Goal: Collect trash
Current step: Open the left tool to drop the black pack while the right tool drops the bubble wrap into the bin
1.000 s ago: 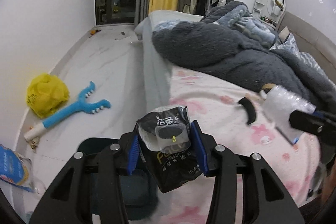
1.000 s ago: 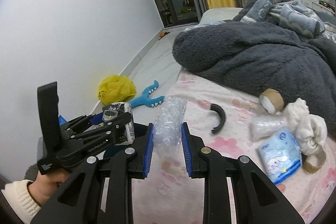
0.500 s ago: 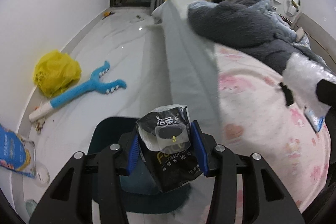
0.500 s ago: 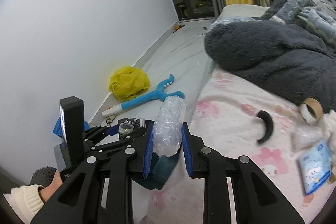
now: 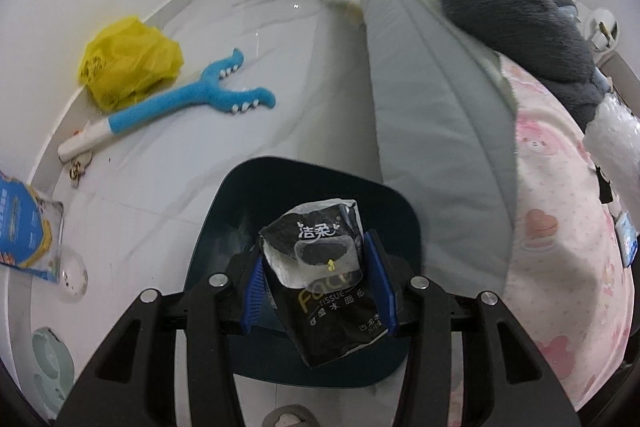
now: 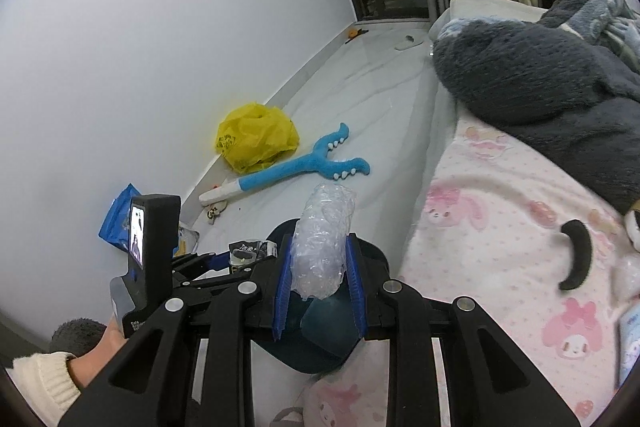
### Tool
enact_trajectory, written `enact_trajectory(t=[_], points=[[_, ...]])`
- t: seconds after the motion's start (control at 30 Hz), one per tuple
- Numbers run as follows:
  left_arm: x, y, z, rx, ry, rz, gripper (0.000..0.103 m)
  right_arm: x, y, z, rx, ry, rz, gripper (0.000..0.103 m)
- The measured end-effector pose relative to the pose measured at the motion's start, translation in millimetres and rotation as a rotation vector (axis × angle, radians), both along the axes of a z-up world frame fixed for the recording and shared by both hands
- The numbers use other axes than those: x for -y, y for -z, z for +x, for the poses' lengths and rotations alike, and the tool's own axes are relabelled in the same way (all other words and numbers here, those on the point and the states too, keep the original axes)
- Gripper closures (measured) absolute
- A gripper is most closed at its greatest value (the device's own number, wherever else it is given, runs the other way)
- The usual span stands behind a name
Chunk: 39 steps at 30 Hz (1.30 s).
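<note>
My left hand-held gripper (image 5: pixel 318 289) hides most of the dark teal plastic bin (image 5: pixel 248 195) beneath it while pinching a crumpled black tissue packet (image 5: pixel 320 267). My right hand-held gripper (image 6: pixel 319 285) pinches a clear bubble-wrap wad (image 6: pixel 324 239), its lower end cut off.

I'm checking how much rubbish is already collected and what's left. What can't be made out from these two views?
- Inside of the dark bin: left wrist view, covered by the tissue pack in the left gripper; right wrist view, by the bubble wrap in the right gripper.
- Blue packet on the floor: cut by the left wrist view's edge, print unreadable.
- Small bits by the window: too small.
</note>
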State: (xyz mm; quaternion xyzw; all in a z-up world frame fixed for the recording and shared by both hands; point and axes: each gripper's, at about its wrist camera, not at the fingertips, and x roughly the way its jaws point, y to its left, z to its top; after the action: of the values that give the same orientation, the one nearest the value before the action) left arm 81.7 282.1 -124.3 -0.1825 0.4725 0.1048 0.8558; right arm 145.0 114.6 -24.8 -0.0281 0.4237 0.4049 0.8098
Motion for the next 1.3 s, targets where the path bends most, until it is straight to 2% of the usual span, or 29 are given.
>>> enact_trajectory(t=[0.3, 0.47, 0.5, 0.67, 0.73, 1.0, 1.3], points=[[-16, 22, 5, -0.073, -0.019, -0.103, 0.053, -21, 16, -2, -0.019, -0.019, -0.026, 0.077], [-23, 30, 4, -0.094, -0.013, -0.126, 0.042, -32, 22, -2, -0.025, -0.034, -0.037, 0.077], [-25, 29, 3, -0.091, -0.014, -0.125, 0.037, -34, 23, -3, -0.028, -0.037, -0.040, 0.077], [-32, 23, -2, -0.075, -0.018, -0.120, 0.031, -44, 33, -4, -0.042, -0.054, -0.060, 0.077], [-36, 18, -6, -0.061, -0.022, -0.102, 0.028, -49, 39, -4, -0.049, -0.058, -0.071, 0.077], [-51, -11, -22, 0.012, -0.035, -0.058, 0.027, -72, 64, -6, -0.093, -0.078, -0.115, 0.077], [-67, -63, -49, 0.165, -0.072, 0.018, 0.027, -95, 100, -14, -0.144, -0.088, -0.183, 0.077]])
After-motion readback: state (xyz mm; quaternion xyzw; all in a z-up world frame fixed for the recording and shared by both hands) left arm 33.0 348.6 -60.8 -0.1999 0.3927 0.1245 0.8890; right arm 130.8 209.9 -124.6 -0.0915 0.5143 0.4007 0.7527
